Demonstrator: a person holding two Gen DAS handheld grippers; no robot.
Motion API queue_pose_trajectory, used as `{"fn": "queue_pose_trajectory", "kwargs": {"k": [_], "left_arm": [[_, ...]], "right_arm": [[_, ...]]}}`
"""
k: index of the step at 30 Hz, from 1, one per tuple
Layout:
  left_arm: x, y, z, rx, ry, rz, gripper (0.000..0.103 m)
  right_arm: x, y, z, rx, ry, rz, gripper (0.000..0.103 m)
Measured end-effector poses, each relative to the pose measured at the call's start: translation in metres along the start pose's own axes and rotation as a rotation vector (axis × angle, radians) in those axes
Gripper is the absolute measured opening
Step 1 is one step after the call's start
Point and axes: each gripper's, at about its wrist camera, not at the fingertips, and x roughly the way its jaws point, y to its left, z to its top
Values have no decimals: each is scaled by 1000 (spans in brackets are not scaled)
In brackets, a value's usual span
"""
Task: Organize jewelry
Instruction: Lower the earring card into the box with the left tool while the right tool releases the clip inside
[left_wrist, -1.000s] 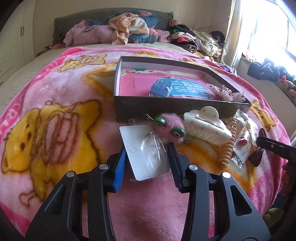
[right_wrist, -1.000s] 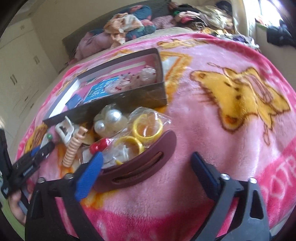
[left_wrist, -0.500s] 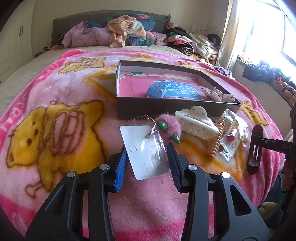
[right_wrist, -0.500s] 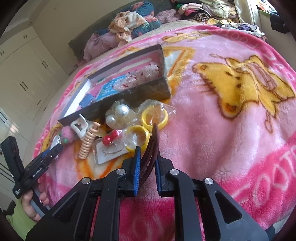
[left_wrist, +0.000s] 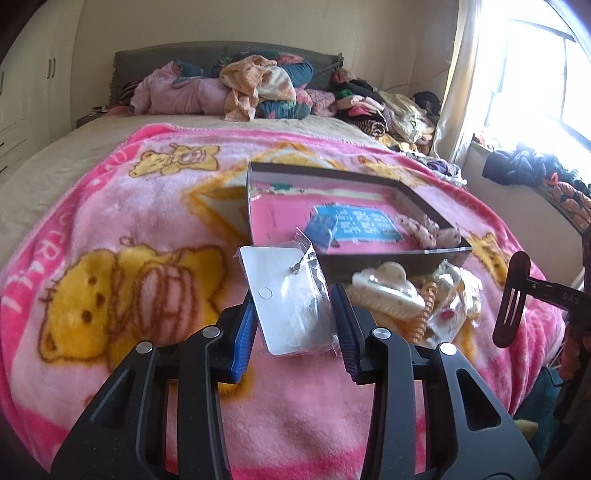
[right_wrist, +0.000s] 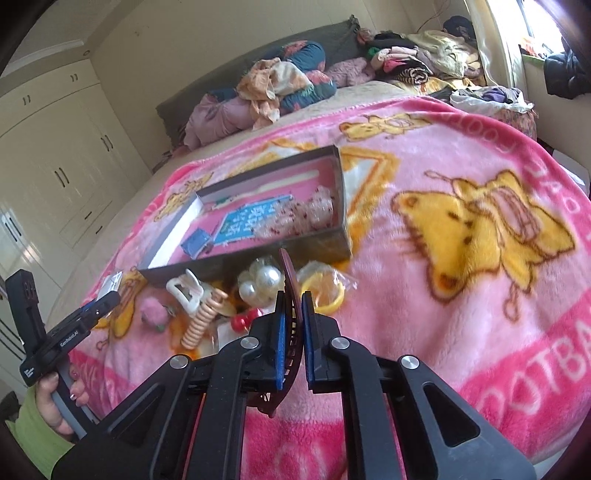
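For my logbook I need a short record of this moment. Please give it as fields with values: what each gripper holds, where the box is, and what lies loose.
left gripper: shut on the white earring card in a clear plastic sleeve, held above the blanket
right gripper: shut on the dark maroon curved hair clip, held on edge
container: dark shallow cardboard box with pink lining, open, on the pink teddy-bear blanket
loose in front of box: cream claw hair clip, peach spiral hair tie, bagged yellow bangles
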Motion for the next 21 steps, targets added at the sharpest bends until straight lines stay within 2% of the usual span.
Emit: {"fn": "queue_pose_trajectory", "kwargs": {"k": [9, 16, 21], "left_arm": [[12, -8, 19, -3, -21, -29, 30], [27, -30, 34, 27, -35, -70, 31], [40, -47, 42, 54, -32, -97, 30]], "right_arm": [[4, 4, 20, -4, -24, 3, 8], [4, 9, 44, -12, -75, 39, 8], [4, 8, 57, -11, -102, 34, 8]]}}
